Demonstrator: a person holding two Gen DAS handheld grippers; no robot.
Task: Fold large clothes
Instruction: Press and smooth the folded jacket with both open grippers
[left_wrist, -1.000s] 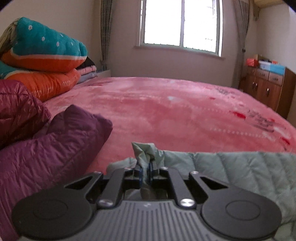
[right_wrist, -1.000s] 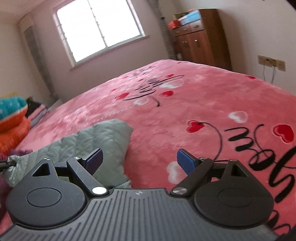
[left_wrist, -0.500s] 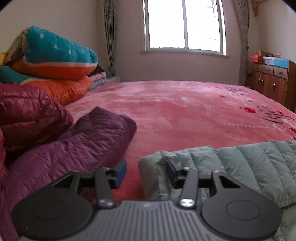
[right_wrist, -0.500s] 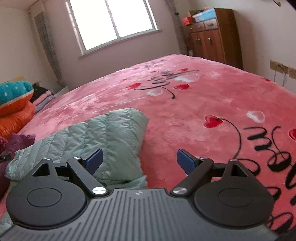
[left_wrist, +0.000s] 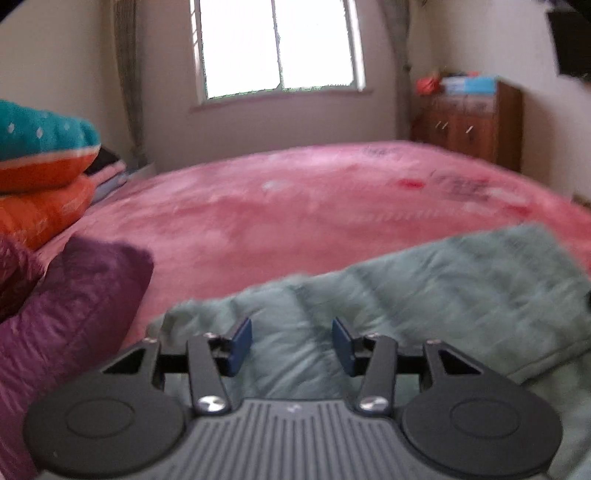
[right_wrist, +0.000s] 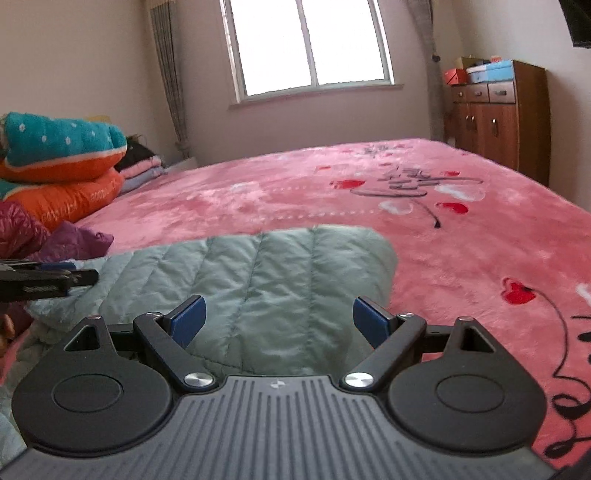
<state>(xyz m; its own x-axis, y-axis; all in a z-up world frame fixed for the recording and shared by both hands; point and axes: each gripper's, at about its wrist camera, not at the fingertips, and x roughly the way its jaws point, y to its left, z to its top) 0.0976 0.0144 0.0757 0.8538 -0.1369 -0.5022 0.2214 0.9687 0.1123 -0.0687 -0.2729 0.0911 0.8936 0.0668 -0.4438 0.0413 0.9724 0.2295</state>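
- Green quilted puffer jacket (right_wrist: 258, 280) lies on the pink bed blanket (right_wrist: 280, 199), near edge of bed, just in front of both my tools. Looks folded over into a flat, roughly rectangular slab w/ a rounded far corner, so I judge at least one fold is done.
- Left gripper (left_wrist: 291, 345): fingers (left_wrist: 239, 345) spread apart, nothing between them, hovering right over the jacket's near-left end. Left view is blurry, so can't tell if they touch fabric.
- Right gripper (right_wrist: 279, 321): fingers (right_wrist: 187, 319) wide apart, empty, above the jacket's near edge, toward its right side.
- Left tool also shows in the right view, at the jacket's left end.
- Left of jacket: purple puffer jacket (left_wrist: 70, 306), bunched, not folded as far as I can see; a maroon one (right_wrist: 18, 230) behind it. I'd guess those are still to do.
- So progress est.: green one partway or nearly done, maybe one more fold or a tidy-up; can't tell sleeves/hood from here. Rest of pile left.
- Writing: orange bedding bundle (right_wrist: 70, 201) left of jacket has pale print along its side, too small/skewed to read. Blanket beyond jacket carries black script lettering (right_wrist: 417, 181) w/ red hearts; decorative, can't make out words. More black script at right edge, cut off.
- No brand labels seen on jacket.
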